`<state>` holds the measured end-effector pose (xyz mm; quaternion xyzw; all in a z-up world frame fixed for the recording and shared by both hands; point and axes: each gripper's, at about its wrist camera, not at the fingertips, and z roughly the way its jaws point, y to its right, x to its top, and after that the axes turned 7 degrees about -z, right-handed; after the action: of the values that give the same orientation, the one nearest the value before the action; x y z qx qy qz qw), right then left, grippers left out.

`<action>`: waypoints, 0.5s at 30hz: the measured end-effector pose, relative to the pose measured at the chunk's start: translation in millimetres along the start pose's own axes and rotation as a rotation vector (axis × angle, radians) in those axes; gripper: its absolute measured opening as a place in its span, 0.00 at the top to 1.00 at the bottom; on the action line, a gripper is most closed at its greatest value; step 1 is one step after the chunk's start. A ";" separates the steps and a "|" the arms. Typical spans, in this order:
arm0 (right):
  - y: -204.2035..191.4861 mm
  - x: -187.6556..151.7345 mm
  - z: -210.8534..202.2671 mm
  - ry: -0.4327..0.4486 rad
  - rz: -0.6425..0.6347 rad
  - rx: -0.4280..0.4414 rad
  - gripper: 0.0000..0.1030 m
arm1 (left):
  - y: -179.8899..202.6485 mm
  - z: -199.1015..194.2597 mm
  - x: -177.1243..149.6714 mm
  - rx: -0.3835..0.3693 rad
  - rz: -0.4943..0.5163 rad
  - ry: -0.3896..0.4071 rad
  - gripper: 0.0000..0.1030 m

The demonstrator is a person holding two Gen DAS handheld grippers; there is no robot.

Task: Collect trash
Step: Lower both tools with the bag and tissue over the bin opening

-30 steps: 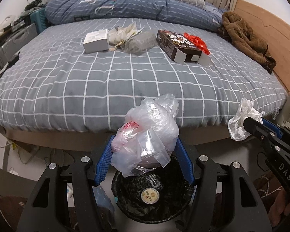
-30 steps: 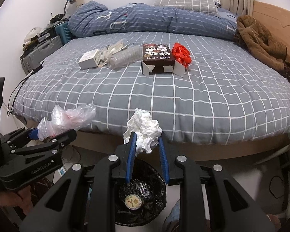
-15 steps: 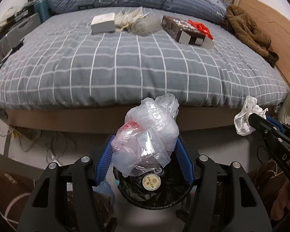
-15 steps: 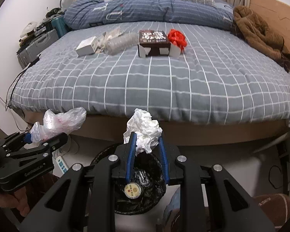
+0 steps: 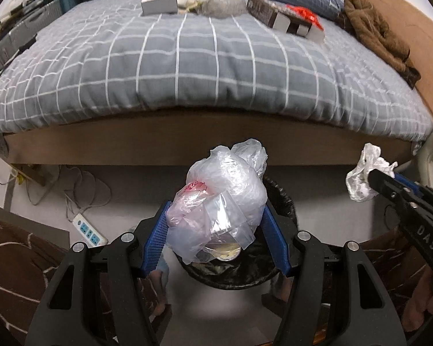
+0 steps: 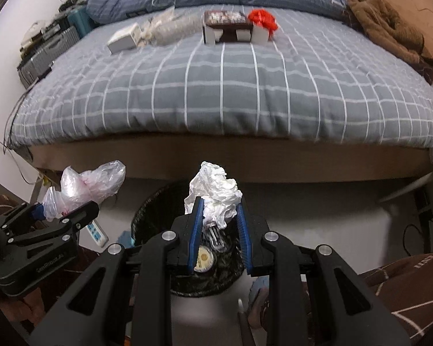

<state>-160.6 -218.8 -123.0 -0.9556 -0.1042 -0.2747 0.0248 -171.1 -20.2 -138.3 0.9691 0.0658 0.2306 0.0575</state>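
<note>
My left gripper (image 5: 216, 216) is shut on a crumpled clear plastic bag (image 5: 222, 199) with a red patch, held above the black-lined trash bin (image 5: 283, 199) on the floor. In the right wrist view that clear plastic bag (image 6: 83, 187) and the left gripper (image 6: 69, 216) show at the left. My right gripper (image 6: 218, 210) is shut on a white crumpled wad (image 6: 216, 193), just above the trash bin (image 6: 147, 219), which holds a round lid and other rubbish. The white crumpled wad (image 5: 360, 176) and the right gripper (image 5: 384, 183) also show at the right of the left wrist view.
On the grey checked bed (image 5: 187, 66) behind the bin lie a white box (image 5: 158, 1), clear wrappers (image 5: 213, 3), a dark brown box (image 5: 277, 14) and red plastic (image 5: 303, 14). A brown garment (image 5: 378, 34) lies at the right. A power strip (image 5: 89, 229) and cables lie on the floor at the left.
Both grippers have sunk and tipped downward toward the bin with their loads. The bed has slid up in both views and the bin fills more of the picture.
</note>
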 end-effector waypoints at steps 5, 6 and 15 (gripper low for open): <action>-4.0 -7.9 21.7 -0.062 -0.010 0.005 0.77 | -4.5 23.5 -6.4 0.007 -0.005 -0.048 0.42; -4.2 -9.6 27.4 -0.074 -0.012 0.006 0.77 | -5.1 28.2 -6.6 0.007 -0.007 -0.054 0.42; -8.2 -12.6 72.4 -0.162 -0.024 0.015 0.78 | -1.4 74.8 -5.4 0.019 0.004 -0.112 0.42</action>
<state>-135.2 -205.5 -191.2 -0.9731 -0.1196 -0.1960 0.0200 -142.1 -25.8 -207.2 0.9811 0.0627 0.1755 0.0514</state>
